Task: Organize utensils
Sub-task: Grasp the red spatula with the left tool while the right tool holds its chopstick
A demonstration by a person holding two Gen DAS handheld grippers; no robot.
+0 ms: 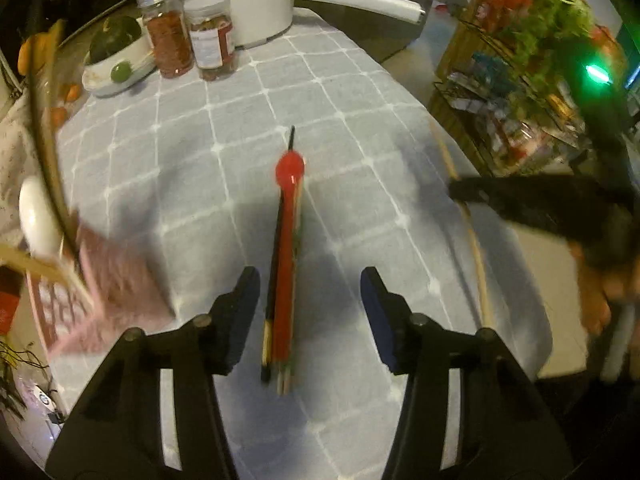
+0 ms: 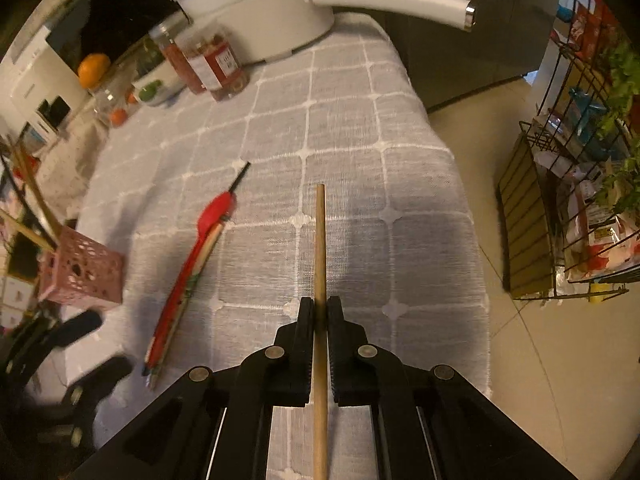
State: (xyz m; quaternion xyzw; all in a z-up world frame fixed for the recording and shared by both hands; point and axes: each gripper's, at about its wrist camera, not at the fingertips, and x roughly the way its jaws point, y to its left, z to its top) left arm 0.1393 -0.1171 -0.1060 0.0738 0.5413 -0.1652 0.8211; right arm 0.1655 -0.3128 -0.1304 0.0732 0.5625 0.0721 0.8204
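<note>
A red spoon (image 1: pixel 289 248) lies bundled with a black chopstick and several wooden chopsticks on the grey checked tablecloth (image 1: pixel 192 152). My left gripper (image 1: pixel 310 304) hangs open over the bundle's near end, one pad on each side, neither touching it. My right gripper (image 2: pixel 320 312) is shut on a single wooden chopstick (image 2: pixel 320 236) that points away above the cloth; the left wrist view shows this gripper (image 1: pixel 520 200) at the right. A pink perforated holder (image 2: pixel 80 276) with wooden utensils standing in it sits at the table's left. The bundle (image 2: pixel 188 272) lies between holder and chopstick.
At the far end stand a white pot (image 2: pixel 264 12) with a long handle, two jars (image 2: pixel 212 64) and a bowl of fruit (image 1: pixel 116 60). The table's edge drops to the floor on the right, where a wire rack (image 2: pixel 568 208) holds packets and greenery.
</note>
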